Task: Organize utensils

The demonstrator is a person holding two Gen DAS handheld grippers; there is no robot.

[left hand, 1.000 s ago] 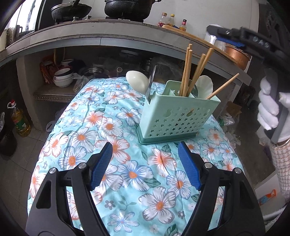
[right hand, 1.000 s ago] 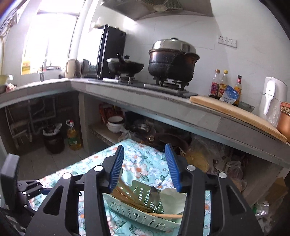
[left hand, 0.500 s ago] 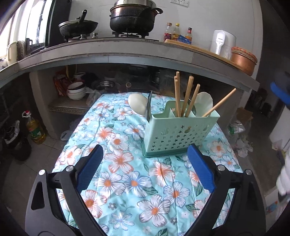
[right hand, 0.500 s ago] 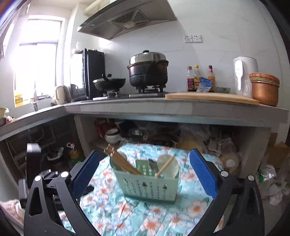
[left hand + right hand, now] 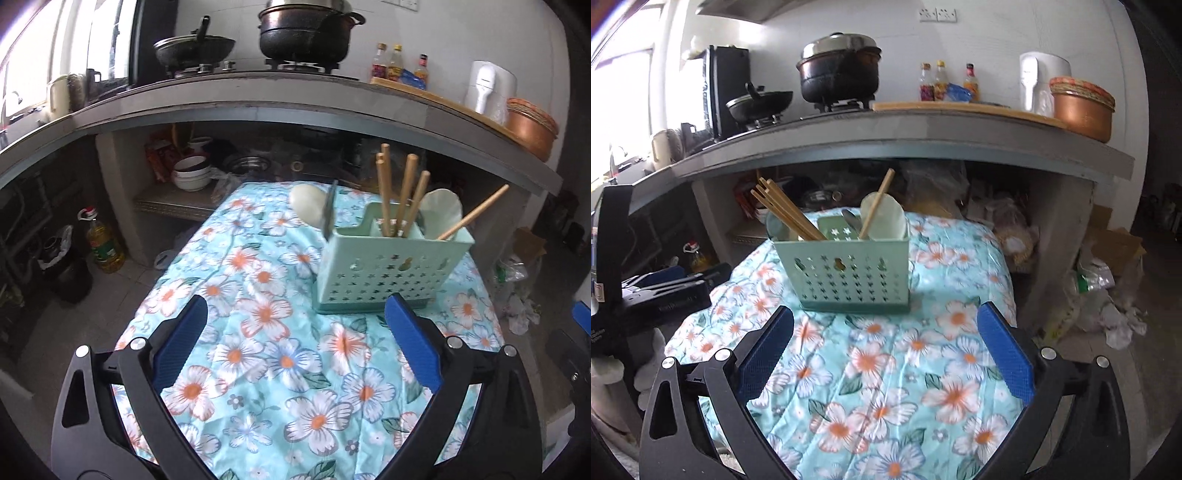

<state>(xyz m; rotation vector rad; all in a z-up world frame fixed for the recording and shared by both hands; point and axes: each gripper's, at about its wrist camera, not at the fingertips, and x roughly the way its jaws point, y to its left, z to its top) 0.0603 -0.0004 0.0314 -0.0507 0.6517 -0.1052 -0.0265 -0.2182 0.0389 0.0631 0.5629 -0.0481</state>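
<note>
Your counter (image 5: 258, 369), draped in floral cloth, carries the green utensil caddy (image 5: 388, 273) toward its far side, ahead of both tools. Your right hand-held gripper (image 5: 885, 350) faces it nearly square on; your left hand-held gripper (image 5: 294, 350) has it ahead and to the right. Both stand released, nothing between the pads. The chopsticks (image 5: 786, 212) stand on end in the caddy, leaning, beside pale spoons (image 5: 884, 218). Nothing loose shows on the cloth, so sorting looks nearly done.
</note>
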